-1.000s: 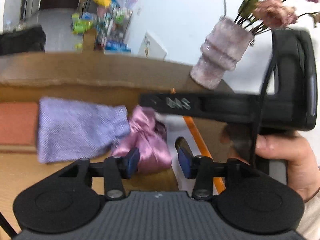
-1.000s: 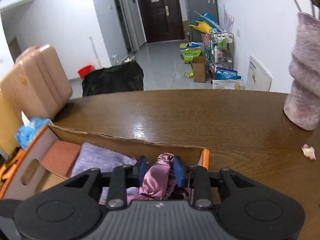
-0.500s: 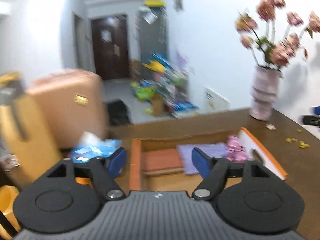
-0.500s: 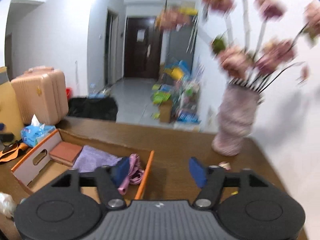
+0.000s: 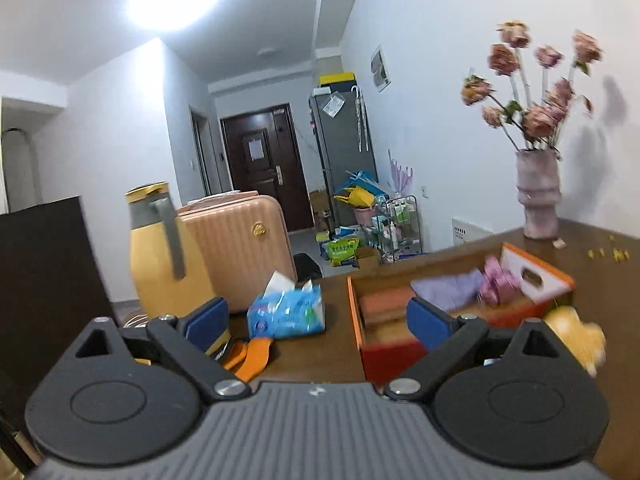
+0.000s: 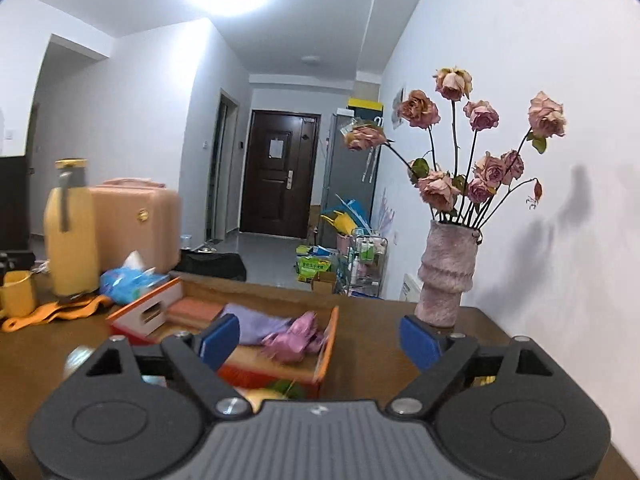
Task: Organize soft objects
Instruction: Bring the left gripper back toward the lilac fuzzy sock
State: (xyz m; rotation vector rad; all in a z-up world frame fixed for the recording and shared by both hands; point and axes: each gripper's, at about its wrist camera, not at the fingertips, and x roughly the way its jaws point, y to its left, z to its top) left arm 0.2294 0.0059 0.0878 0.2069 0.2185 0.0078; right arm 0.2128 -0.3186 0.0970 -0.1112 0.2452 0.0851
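Observation:
An orange-rimmed cardboard box (image 5: 362,332) (image 6: 329,340) stands on the brown table. Inside lie a folded orange-red cloth (image 5: 384,303) (image 6: 196,309), a lilac cloth (image 5: 448,287) (image 6: 256,326) and a pink satin piece (image 5: 496,284) (image 6: 296,338). My left gripper (image 5: 318,322) is open and empty, held back and left of the box. My right gripper (image 6: 320,340) is open and empty, held back from the box. A yellow plush toy (image 5: 576,338) lies just in front of the box.
A blue tissue pack (image 5: 286,312) (image 6: 132,280), a yellow jug (image 5: 160,256) (image 6: 74,228), an orange strap (image 5: 252,356) (image 6: 60,310) and a yellow cup (image 6: 16,294) sit left of the box. A pink vase with dried roses (image 5: 538,196) (image 6: 446,276) stands at the right by the wall.
My right gripper let go of the pink satin piece in the box and opened wide. Both grippers pulled back and up from the box; the left one opened wider.

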